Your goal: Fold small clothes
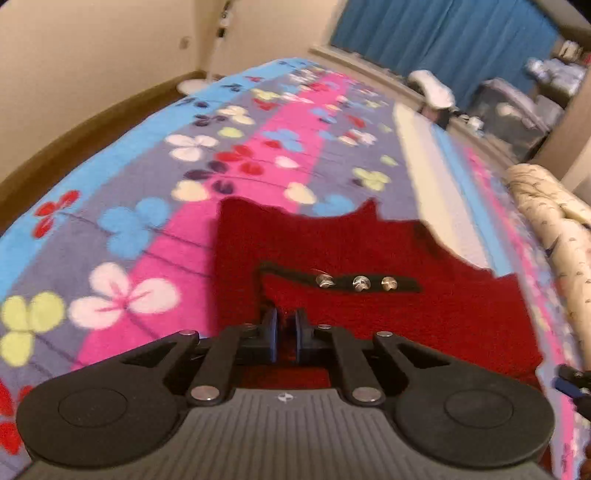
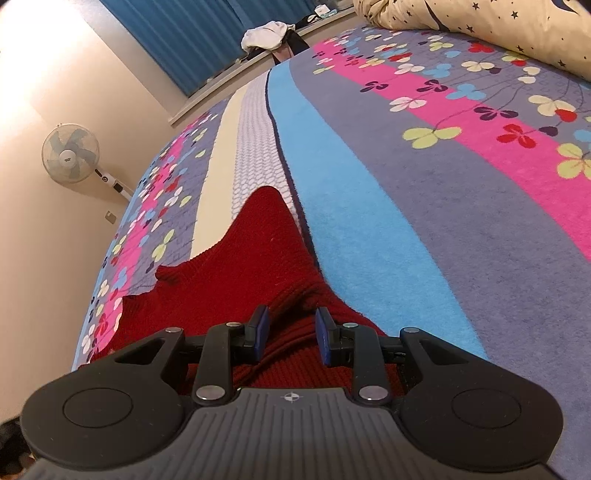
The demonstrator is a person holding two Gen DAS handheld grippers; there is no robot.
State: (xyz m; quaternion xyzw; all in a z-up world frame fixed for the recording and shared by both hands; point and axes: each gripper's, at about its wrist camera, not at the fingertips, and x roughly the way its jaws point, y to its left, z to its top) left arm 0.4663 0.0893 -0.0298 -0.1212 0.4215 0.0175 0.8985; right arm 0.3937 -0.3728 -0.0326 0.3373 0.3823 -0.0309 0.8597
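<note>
A small dark red knitted garment lies spread on the flowered bedspread. It has a black strap with three silver studs. My left gripper is shut on the garment's near edge, red fabric pinched between its pads. In the right wrist view the red garment runs forward to a pointed end. My right gripper is open just above the knit, its blue pads astride a raised fold.
A rolled cream star-print quilt lies along the bed's right side and shows in the right wrist view. Blue curtains, white clothes on a ledge and a standing fan surround the bed.
</note>
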